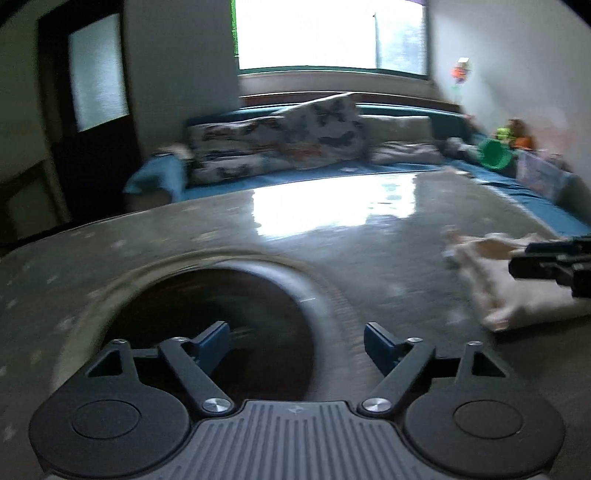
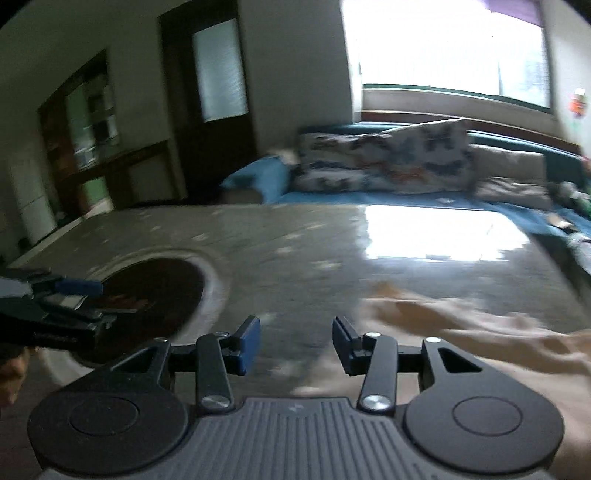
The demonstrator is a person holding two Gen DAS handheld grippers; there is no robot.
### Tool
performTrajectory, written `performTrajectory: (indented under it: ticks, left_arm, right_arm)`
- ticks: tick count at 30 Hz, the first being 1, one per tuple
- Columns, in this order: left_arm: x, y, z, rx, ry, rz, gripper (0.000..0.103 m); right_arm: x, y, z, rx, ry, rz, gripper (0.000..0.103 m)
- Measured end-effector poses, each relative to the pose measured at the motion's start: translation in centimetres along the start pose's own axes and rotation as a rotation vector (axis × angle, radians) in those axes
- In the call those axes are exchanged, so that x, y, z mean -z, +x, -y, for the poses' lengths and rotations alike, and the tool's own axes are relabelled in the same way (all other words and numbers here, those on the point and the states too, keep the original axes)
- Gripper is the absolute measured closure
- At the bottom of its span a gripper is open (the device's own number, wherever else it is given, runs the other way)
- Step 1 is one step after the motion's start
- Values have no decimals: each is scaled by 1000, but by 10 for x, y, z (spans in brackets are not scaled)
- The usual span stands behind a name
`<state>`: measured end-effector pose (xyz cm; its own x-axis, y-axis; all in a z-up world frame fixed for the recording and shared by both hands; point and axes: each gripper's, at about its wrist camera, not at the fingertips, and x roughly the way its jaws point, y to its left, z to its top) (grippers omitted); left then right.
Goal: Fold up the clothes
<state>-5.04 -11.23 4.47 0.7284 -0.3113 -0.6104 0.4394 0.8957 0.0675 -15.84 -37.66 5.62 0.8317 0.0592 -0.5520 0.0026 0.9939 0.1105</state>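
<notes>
A glossy grey table (image 1: 332, 236) with pale flecks fills both views, a bright window (image 1: 325, 33) mirrored on its top; behind it runs a blue-covered sofa (image 1: 332, 171) with butterfly-print cushions (image 1: 280, 144), and a dark door (image 1: 88, 110) stands to the left. A round dark opening (image 1: 221, 314) is set into the tabletop.

The left gripper (image 1: 295, 345) hangs over that opening with its blue-padded fingers (image 1: 212, 345) spread wide apart and nothing between them.

The right gripper (image 2: 295, 341) has its jaws parted about halfway, also empty, above the flecked table surface beside the cloth.

The cream garment (image 1: 517, 291) lies folded and flat on the table, to the right of the left gripper; in the right wrist view it spreads, motion-blurred, to the right of the right gripper's fingers and under its body. No pad presses on it. In the left wrist view the right gripper's black tip juts over the cloth; whether it touches cannot be told.
</notes>
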Motion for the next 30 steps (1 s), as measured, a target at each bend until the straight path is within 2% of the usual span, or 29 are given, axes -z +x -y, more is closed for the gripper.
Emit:
performTrajectory:
  ticks: [6,13,19,24,26,30]
  left_arm:
    - [18,10,-58,-197,-88,-41,12]
    - [29,21,-105,-346,-171,-27,5]
    - [37,28,-123,-390,-189,-18,0]
    - [43,36,-131,-395,-209,-32,0]
    - [44,38,-131,-398,-208,-43,0]
    - [46,43,-133,-383,-212,-62,0]
  right_arm:
    - [-7,54,-56,-79,-61,-33,57]
    - [-26,105,-75,-70,-13,-59,56]
    - [-24,135,-82,-24,-54,-89,55]
    - [-20,146,-93,-28,-71,-102,49]
    - [-18,149,-96,-25,-82,-106,42]
    - [-17,153,-102,-33,-104,-102,36]
